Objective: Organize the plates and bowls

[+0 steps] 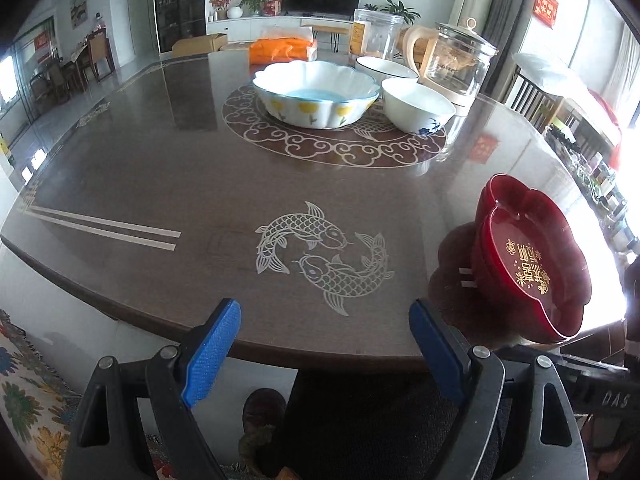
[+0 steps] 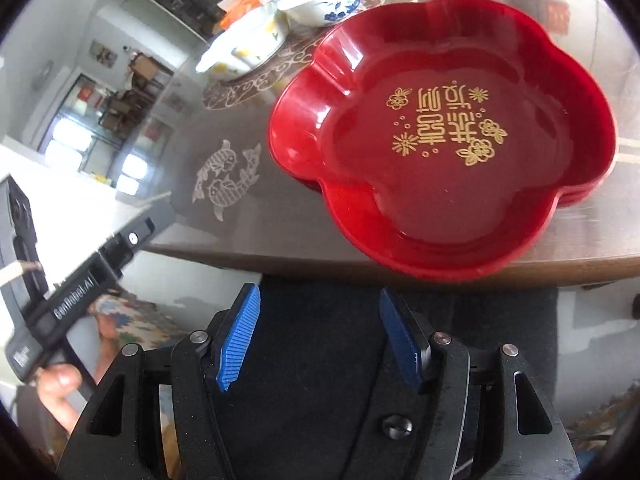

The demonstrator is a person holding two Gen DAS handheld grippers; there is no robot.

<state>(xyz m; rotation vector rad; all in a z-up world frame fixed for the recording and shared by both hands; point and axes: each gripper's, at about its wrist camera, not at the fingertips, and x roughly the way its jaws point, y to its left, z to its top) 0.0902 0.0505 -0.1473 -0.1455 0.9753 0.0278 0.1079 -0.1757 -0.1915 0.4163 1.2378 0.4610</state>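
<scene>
A stack of red flower-shaped plates [image 2: 440, 140] with gold lettering lies at the near edge of the dark table [image 1: 168, 168]; the left wrist view shows the red plates [image 1: 528, 256] at its right. Further back sit a scalloped bowl with yellow flowers [image 1: 316, 92], a white bowl with a blue flower [image 1: 416, 106] and a dark-rimmed white bowl [image 1: 384, 68]. My left gripper [image 1: 324, 344] hangs open over the table's near edge, nothing between its blue pads. My right gripper [image 2: 316, 336] is open too, short of the red plates and below the table edge.
A glass kettle [image 1: 456, 60], a clear jar [image 1: 376, 34] and an orange tissue pack [image 1: 284, 50] stand at the table's back. A hand [image 2: 60, 392] holds the left gripper's handle at the left of the right wrist view. A patterned cloth [image 1: 24, 392] lies below left.
</scene>
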